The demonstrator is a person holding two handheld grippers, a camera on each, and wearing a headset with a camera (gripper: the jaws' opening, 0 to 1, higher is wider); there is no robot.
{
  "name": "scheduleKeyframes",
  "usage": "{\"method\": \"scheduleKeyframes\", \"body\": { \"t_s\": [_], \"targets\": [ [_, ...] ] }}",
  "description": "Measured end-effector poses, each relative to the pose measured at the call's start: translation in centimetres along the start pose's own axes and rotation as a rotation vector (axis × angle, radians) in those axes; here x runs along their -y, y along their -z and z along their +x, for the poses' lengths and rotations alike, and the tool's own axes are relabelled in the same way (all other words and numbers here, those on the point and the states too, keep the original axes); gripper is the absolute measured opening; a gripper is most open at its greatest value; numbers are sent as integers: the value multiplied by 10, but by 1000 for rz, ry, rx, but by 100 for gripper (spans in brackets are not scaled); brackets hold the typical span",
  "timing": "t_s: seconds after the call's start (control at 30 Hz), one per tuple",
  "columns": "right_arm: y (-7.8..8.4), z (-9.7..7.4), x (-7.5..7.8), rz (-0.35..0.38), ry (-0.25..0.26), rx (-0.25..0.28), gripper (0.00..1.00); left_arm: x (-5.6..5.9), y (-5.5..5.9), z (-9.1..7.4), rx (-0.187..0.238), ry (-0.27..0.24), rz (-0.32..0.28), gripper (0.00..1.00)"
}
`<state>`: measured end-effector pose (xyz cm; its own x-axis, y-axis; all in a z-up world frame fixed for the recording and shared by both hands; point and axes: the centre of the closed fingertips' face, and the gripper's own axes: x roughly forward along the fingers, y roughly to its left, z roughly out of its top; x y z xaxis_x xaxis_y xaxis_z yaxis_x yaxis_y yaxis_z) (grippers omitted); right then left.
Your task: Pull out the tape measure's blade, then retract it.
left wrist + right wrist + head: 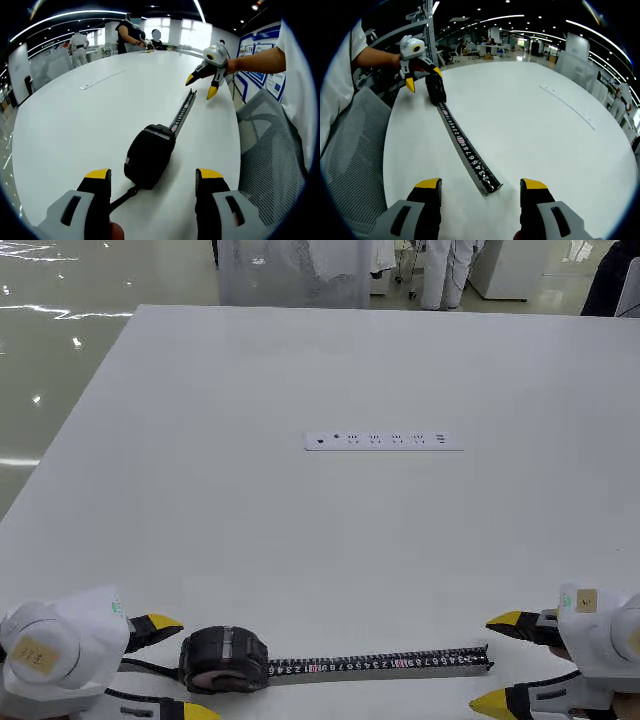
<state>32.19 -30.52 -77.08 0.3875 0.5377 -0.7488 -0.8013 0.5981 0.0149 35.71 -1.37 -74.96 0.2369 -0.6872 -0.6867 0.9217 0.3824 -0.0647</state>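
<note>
The left claw [154, 175] is open wide. Its two yellow tips stand far apart and pinch nothing. The black tape measure [149, 155] lies on the table just in front of them, in line with the gap. A thin black strap [122, 197] runs from the back of the tape measure toward this claw. In the head view the left claw [185, 665] has one tip on each side of the tape measure [225, 658].

The right claw [481, 184] is open wide too, and it holds nothing. The end of the blade [467, 152] lies flat on the table, just ahead of its tips and between them. I cannot tell if a tip touches it. In the head view the right claw [487, 662] sits at the far end of the blade [380, 662], which is pulled out in a straight line and has numbers along it.

The table [300, 540] is big, white and smooth. A long white power strip [384, 441] lies in the middle of it, well apart from the tape measure. A grey mesh chair [270, 150] stands at the table's edge by the person.

The floor [50, 340] is shiny and pale green, with bright spots of light on it. Long lights glow on the dark ceiling. People in light clothes [79, 47] stand far off. Blue boards [250, 50] hang on a wall.
</note>
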Motion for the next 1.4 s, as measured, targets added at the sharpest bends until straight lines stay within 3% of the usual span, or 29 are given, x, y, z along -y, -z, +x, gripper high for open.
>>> {"method": "scheduleKeyframes", "body": {
  "t_s": [0.3,0.5,0.97,1.4],
  "targets": [
    [-3,-4,-10,49,38,41,75,9,12,-9,37,-51,-71,72],
    [-6,-8,-21,85,52,81,81,22,14,-14,54,-45,-112,70],
    [-4,-27,-37,109,96,111,83,34,10,-29,110,-80,-168,77],
    [0,-45,-54,138,129,134,87,43,23,-46,135,-122,-246,84]
  ]
}}
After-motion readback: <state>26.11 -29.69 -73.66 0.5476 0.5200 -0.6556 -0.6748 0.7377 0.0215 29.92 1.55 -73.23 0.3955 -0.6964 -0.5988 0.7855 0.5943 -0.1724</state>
